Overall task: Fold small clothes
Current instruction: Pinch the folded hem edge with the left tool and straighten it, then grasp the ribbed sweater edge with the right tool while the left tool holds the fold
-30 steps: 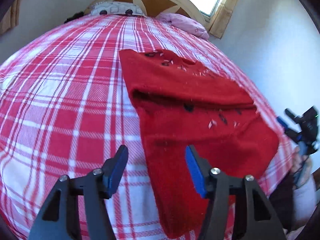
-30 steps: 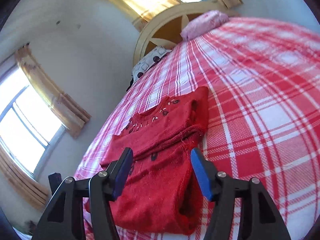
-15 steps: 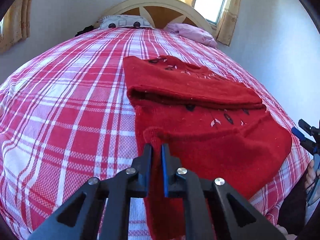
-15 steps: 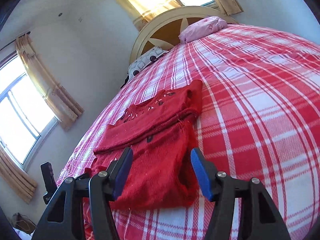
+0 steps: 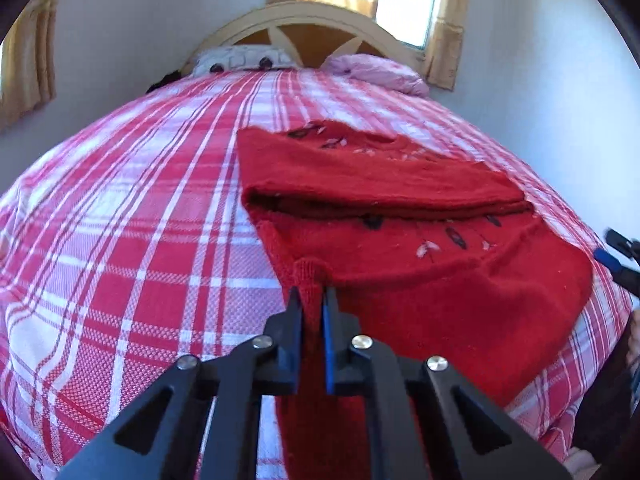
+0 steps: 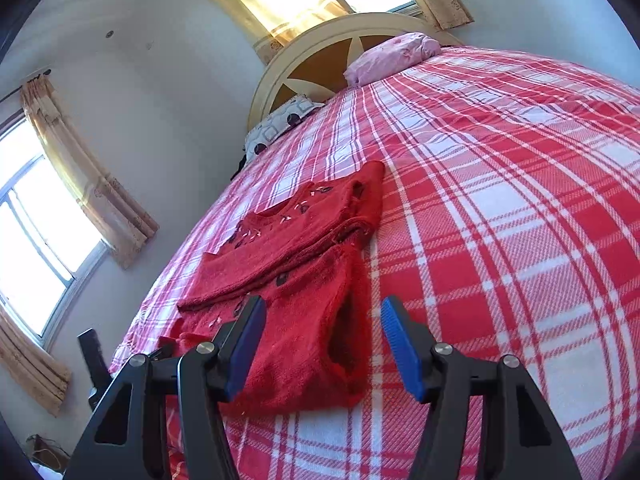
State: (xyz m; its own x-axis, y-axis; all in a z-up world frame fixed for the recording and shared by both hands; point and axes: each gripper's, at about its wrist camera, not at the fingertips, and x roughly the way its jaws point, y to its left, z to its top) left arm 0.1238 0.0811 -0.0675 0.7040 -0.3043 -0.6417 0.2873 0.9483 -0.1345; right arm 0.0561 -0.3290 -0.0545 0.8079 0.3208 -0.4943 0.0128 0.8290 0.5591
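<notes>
Already red sweater [image 5: 400, 216] lies on bed [image 5: 140, 240], top part folded over. My left tool [image 5: 311, 300] clenched on hem corner; right tool [image 6: 324, 320] released, hovering at other corner. Bottom fold not yet done, I judge.

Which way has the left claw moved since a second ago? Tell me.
Yes. The left claw went from open over the red sweater to shut on its near hem, lifting it off the plaid bedspread.
</notes>
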